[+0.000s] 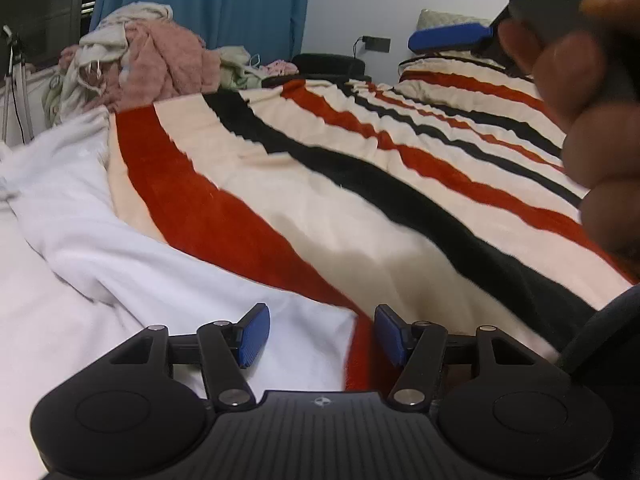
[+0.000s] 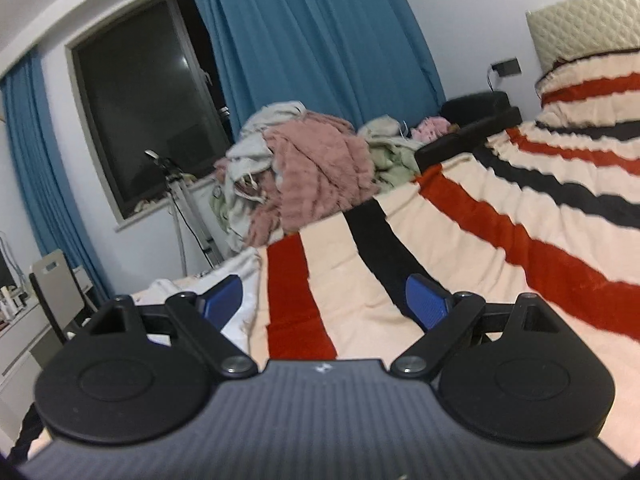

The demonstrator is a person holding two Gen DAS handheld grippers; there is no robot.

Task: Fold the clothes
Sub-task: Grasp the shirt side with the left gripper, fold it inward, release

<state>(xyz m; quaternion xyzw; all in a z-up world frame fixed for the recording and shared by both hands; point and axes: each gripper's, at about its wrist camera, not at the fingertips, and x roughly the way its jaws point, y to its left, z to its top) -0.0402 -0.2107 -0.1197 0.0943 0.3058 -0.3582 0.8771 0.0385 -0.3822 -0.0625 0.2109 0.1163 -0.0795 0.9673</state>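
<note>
Two tools over striped blanket [image 1: 320, 184] on bed: left tool [image 1: 322, 334] partly spread, pinching nothing, low above corner of white garment [image 1: 120, 264]. Right tool [image 2: 324, 306] spread wide, empty, above blanket. Heaped pink and pale clothes [image 2: 312, 164] at far edge, near blue curtain [image 2: 312, 36].

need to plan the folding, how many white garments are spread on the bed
1: a white garment lies on the striped blanket, under the left gripper. The clothes pile may hide more.
</note>
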